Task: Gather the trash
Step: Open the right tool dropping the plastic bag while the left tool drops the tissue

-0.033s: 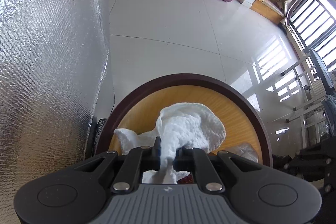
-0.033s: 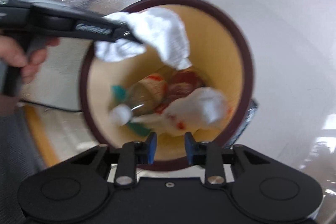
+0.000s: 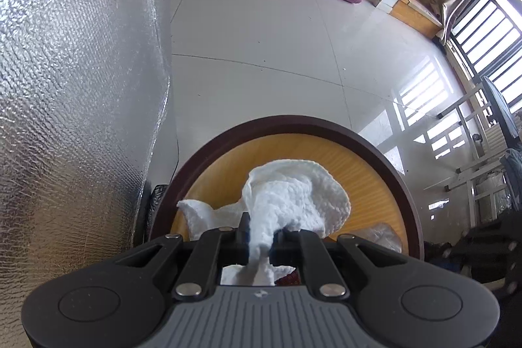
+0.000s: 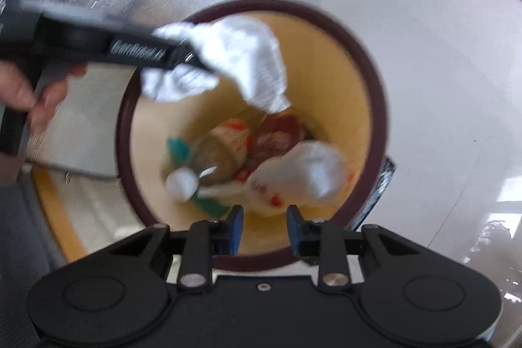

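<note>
Left gripper [image 3: 261,238] clamped on white tissue [image 3: 293,194], held over bin [image 4: 375,77] mouth; right gripper [image 4: 265,225] parted, empty. Risk on release: tissue snagging on a pad or, seemingly near the rim, draping outside instead of dropping in.

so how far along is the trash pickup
Done: the bin already holds trash, including a bottle, a white bag and red wrappers. In hand: the left gripper is shut on a white tissue, held over the bin's mouth but not yet dropped. The right gripper is open and empty by the rim. Left: release the tissue; no other trash shows in these views.
</note>
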The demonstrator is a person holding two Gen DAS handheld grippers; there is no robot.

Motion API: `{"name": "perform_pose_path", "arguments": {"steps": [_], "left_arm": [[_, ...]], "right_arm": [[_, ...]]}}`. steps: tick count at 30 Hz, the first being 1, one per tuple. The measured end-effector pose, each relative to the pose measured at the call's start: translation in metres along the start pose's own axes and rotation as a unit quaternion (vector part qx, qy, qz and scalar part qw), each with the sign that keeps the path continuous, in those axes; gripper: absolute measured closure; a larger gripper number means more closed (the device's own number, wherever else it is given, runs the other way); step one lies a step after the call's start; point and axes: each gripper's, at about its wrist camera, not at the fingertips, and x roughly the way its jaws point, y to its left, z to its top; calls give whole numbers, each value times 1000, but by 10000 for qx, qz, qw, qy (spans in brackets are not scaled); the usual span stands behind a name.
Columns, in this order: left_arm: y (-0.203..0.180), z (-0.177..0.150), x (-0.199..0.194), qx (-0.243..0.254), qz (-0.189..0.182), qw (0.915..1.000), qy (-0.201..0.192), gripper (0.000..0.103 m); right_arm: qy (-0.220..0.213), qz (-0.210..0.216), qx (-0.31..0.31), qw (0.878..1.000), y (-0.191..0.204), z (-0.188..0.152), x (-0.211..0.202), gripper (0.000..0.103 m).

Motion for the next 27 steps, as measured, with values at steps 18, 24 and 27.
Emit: {"name": "perform_pose_path", "arguments": {"steps": [18, 24, 27], "left_arm": [[4, -4, 9, -156, -59, 9999, 17, 93], [1, -4, 17, -97, -55, 9999, 30, 93], [0, 0, 18, -108, -81, 9999, -61, 92]], "right_arm": [[135, 452, 20, 9989, -10, 9, 44, 96], [387, 505, -5, 9980, 4, -4, 66, 97], [48, 487, 226, 9985, 0, -1, 55, 96]]}}
